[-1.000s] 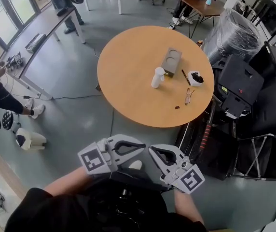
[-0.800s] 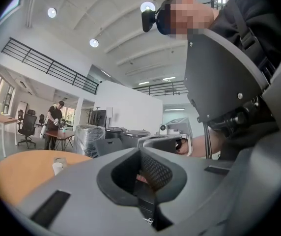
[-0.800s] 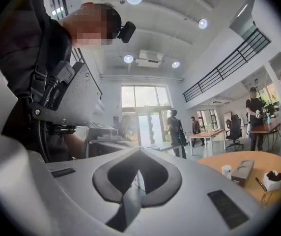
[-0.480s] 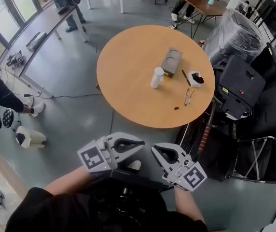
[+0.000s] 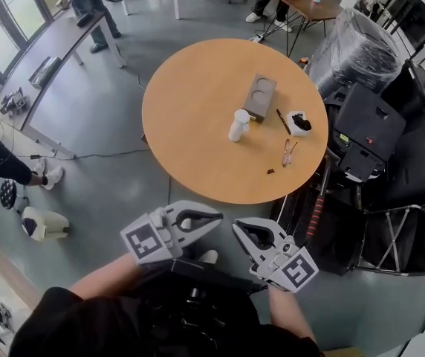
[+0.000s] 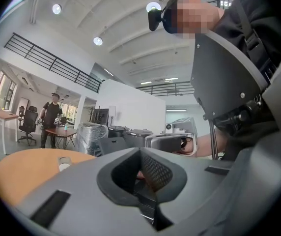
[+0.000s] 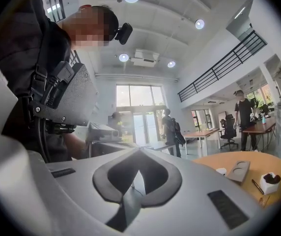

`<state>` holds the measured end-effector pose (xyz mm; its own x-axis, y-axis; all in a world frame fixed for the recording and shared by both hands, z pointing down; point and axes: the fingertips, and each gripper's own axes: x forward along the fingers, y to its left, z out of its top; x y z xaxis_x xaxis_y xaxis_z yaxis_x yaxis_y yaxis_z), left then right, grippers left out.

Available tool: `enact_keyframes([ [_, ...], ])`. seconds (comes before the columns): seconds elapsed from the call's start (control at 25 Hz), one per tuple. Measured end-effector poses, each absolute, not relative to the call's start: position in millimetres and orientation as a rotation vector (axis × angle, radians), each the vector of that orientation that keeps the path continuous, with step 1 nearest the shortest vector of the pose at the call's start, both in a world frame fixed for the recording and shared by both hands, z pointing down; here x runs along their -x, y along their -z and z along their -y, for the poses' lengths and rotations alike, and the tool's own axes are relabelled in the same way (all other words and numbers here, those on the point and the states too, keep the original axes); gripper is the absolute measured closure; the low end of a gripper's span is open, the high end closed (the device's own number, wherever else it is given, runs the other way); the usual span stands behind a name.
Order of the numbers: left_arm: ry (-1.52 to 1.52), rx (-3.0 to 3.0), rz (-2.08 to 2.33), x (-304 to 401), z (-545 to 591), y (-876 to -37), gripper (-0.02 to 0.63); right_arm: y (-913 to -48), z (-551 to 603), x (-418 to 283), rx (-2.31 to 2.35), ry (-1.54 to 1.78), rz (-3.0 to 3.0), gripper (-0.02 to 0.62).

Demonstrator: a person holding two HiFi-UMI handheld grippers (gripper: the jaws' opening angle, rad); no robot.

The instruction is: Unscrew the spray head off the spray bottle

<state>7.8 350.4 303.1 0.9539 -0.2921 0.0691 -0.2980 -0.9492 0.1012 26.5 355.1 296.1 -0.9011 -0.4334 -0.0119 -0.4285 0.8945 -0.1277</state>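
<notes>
Round wooden table (image 5: 190, 155) is the landmark. Spray bottle (image 5: 238, 125), white, stands upright on the table, roughly mid-top and a bit toward its right side. Nothing is touching it. Its top is too small to read in detail.

On the table just beyond the bottle lies a grey tray (image 5: 259, 97) with two round recesses. Right of the bottle is a dark pen (image 5: 284, 121), then a small white box (image 5: 299, 123) with something dark in it. Glasses (image 5: 287, 152) lie nearer the table's front-right edge, with a tiny dark item (image 5: 270, 172) beside them.

Left gripper (image 5: 218, 219) is off the table, in front of its near edge and close to the person's body. Its jaws are pressed together with nothing between them, and the left gripper view shows the same closed tips (image 6: 140, 150). Right gripper (image 5: 236, 227) is also in front of the near edge, just beside the left one. Its jaws are closed and empty, which its own view confirms (image 7: 139, 150).

Both grippers are well apart from the bottle. In the right gripper view the bottle (image 7: 221, 171) and tray (image 7: 239, 171) sit far off on the tabletop.

Black cases (image 5: 368, 125) are stacked right of the table.
</notes>
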Motion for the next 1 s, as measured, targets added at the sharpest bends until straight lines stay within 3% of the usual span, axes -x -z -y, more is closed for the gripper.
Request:
enact_keyframes([
  [1.0, -0.015, -3.051, 0.318, 83.4, -175.2, -293.1, 0.601, -285.7, -175.6, 58.5, 0.93, 0.165, -2.925, 0.6],
])
